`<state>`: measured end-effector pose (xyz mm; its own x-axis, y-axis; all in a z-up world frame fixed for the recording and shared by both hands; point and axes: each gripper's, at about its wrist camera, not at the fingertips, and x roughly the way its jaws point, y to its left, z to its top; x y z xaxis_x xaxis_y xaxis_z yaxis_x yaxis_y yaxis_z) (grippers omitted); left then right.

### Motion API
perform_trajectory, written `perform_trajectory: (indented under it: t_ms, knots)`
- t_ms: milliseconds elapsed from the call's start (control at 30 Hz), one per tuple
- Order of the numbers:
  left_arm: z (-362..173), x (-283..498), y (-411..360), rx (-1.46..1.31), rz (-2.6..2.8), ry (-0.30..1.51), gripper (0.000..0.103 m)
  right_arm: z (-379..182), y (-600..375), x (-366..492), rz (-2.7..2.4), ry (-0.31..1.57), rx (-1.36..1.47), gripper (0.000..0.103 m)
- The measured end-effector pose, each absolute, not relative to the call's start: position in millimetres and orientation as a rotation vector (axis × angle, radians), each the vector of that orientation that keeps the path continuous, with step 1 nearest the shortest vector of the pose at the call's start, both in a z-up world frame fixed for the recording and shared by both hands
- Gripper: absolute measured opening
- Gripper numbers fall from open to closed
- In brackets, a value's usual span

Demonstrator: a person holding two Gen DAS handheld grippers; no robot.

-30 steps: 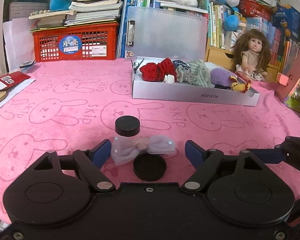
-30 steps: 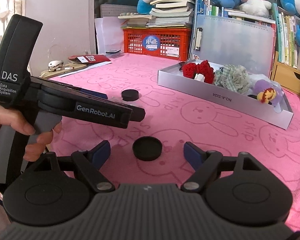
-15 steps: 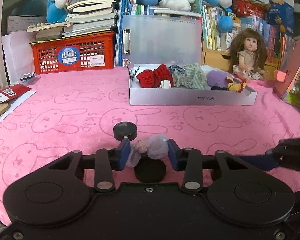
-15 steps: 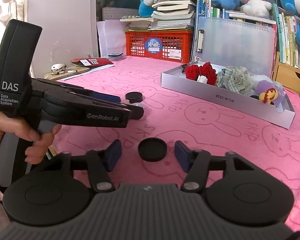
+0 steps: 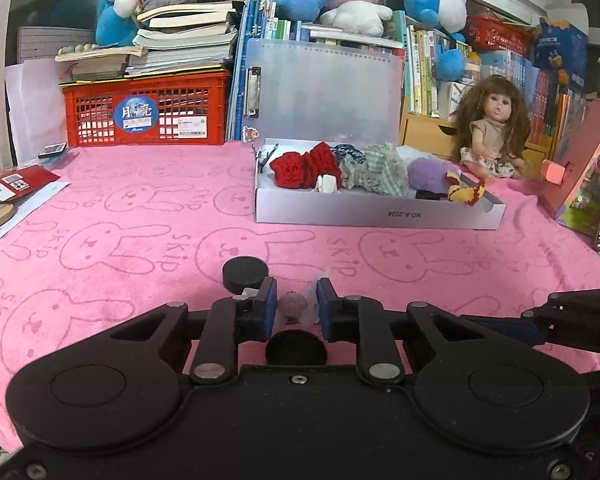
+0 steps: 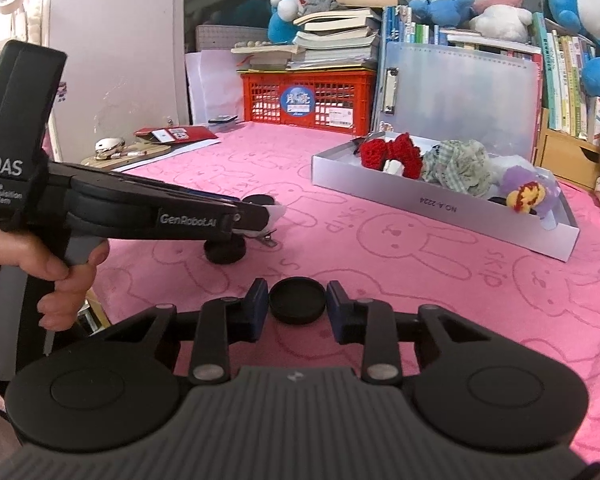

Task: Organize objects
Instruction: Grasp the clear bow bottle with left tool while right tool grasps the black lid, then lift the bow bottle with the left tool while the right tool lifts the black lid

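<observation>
Gauze bow hair clip [image 5: 296, 305], light and soft, pinched at its centre knot by left tool [image 5: 297, 308]; right tool [image 6: 297, 306] narrowed around black lid [image 6: 297, 300]

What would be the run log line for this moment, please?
left gripper: shut on white bow hair clip | right gripper: closing around black lid, contact unclear | silver box: open
</observation>
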<state>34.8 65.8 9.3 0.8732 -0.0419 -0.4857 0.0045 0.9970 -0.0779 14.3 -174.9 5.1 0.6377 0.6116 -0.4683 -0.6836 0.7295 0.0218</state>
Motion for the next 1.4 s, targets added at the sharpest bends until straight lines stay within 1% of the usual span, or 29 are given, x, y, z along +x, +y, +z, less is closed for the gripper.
perform_trajectory:
  t_ms: [400,667,1033,1400]
  knots:
    - [13.3,36.0,63.8,-0.081,-0.033,0.502,0.019,7.4,-181.7,22.7,0.703,0.484,-0.117,0.037]
    - [27.1,45.4,61.3,-0.073,-0.044,0.463,0.019,13.5,-184.8,29.8,0.66,0.473,-0.112,0.036]
    - [50.5,80.2,62.5,-0.102,-0.059,0.429,0.019,35.6,-200.5,61.1,0.546,0.437,-0.081,0.036]
    - [66.2,123.2,61.3,-0.096,-0.072,0.42,0.019,56.4,-234.8,108.4,0.385,0.452,-0.024,0.036]
